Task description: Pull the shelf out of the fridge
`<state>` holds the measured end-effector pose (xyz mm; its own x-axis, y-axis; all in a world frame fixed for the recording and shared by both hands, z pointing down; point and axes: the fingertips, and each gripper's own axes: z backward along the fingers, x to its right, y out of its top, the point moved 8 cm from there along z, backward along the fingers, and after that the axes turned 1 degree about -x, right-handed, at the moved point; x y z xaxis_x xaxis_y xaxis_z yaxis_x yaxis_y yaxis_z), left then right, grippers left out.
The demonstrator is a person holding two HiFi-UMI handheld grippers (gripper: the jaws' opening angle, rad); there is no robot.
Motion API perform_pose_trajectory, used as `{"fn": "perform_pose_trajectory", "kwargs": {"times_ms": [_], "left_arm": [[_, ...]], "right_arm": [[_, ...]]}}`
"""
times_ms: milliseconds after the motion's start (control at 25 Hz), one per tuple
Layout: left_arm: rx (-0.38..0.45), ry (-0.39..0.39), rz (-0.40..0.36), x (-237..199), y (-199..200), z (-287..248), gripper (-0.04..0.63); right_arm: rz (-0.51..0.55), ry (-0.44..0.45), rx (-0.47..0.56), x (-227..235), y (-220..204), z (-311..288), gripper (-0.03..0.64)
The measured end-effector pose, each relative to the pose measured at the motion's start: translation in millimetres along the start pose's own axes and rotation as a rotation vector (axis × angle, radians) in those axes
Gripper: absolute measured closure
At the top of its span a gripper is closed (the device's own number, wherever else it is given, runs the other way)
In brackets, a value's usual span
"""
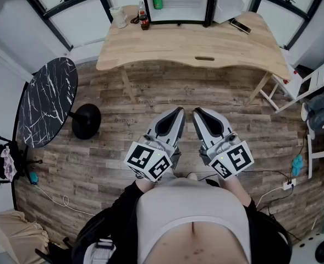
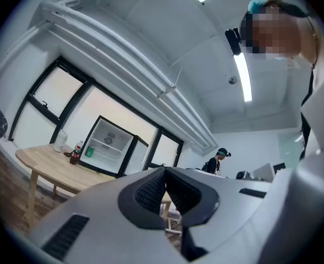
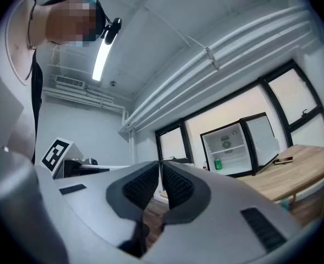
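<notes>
The shelf (image 3: 226, 147) is seen mid-height inside the open fridge (image 1: 178, 12), which is set at the far edge of the table (image 1: 206, 43), with bare floor (image 1: 206, 100) left before it. A standing person (image 2: 215, 161) is shown only in the left gripper view. The left gripper (image 1: 179, 111) and right gripper (image 1: 197, 112) are pressed together, empty, well apart from the shelf.

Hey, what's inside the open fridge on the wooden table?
A green can stands at the left on the floor of the fridge, under one white shelf. Nothing shows on the shelf, but from this far away small things could be missed.
</notes>
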<state>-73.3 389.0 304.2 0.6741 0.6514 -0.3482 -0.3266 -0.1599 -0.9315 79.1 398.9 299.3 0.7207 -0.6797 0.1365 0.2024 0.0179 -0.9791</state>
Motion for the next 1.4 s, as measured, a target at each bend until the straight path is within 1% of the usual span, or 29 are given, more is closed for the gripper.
{"fn": "perform_pose_trajectory", "kwargs": {"times_ms": [200, 400, 520, 640, 800, 960, 1240, 1400], "left_arm": [[0.004, -0.004, -0.004, 3, 0, -1, 0.589], [0.002, -0.003, -0.015, 0, 3, 0, 0.589], [0.007, 0.003, -0.011, -4, 5, 3, 0.589], [0.016, 0.0, -0.003, -6, 6, 5, 0.589], [0.015, -0.005, -0.014, -13, 10, 8, 0.589], [0.012, -0.004, -0.017, -24, 13, 17, 0.589], [-0.017, -0.032, -0.036, -44, 16, 31, 0.589], [-0.029, -0.042, -0.084, -50, 13, 37, 0.589]], "right_arm": [[0.013, 0.018, -0.003, -3, 1, 1, 0.574], [-0.02, 0.023, -0.003, -2, 1, -4, 0.572], [0.015, 0.009, -0.013, -6, -1, -8, 0.574], [0.048, 0.014, -0.035, -11, -6, -13, 0.572], [0.009, 0.02, -0.033, -16, -10, -21, 0.572], [0.034, -0.001, -0.034, -23, -13, -27, 0.572], [0.015, -0.052, -0.009, -40, -24, -38, 0.572], [0.049, -0.1, -0.017, -49, -30, -35, 0.572]]}}
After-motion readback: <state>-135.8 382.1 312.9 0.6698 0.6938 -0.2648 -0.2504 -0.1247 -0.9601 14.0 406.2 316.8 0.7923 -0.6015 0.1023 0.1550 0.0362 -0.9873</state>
